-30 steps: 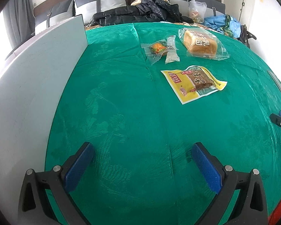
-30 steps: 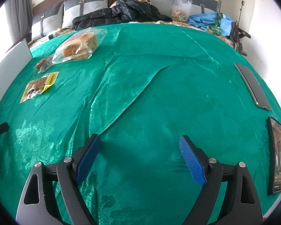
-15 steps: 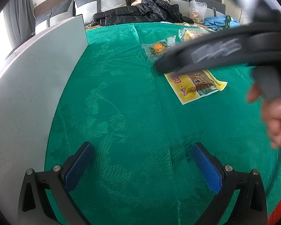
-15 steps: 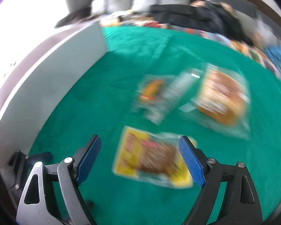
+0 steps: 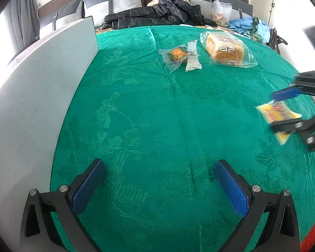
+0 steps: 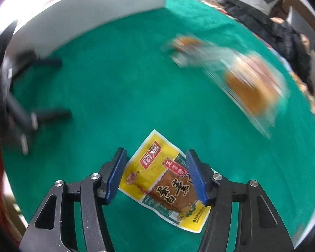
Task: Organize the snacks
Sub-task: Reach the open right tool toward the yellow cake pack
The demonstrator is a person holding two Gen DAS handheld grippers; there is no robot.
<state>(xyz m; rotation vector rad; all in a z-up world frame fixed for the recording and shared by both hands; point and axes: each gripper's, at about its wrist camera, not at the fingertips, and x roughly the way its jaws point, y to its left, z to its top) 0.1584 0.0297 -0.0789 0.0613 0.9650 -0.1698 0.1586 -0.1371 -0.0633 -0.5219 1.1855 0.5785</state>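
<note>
A: We see the right gripper point(image 6: 156, 173) has swung across; its jaws have just been narrowing around the flat yellow plastic snack packet point(image 6: 163, 181).

B: Gripped? We cannot tell. The packet sits near the green tablecloth's point(image 5: 157, 115) right edge; the left gripper point(image 5: 159, 184) gapes wide, empty.

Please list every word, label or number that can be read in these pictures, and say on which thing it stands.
"南湖" in the red box on the yellow snack packet.
"五香味" on the packet's small red banner.
Large dark characters on the packet's brown part: partly hidden by the gripper's finger, not sure.
Small print along the packet's bottom edge: too small.
White characters on the bagged bread: too distorted to read.
Label on the small wrapped cake: too small.
</note>
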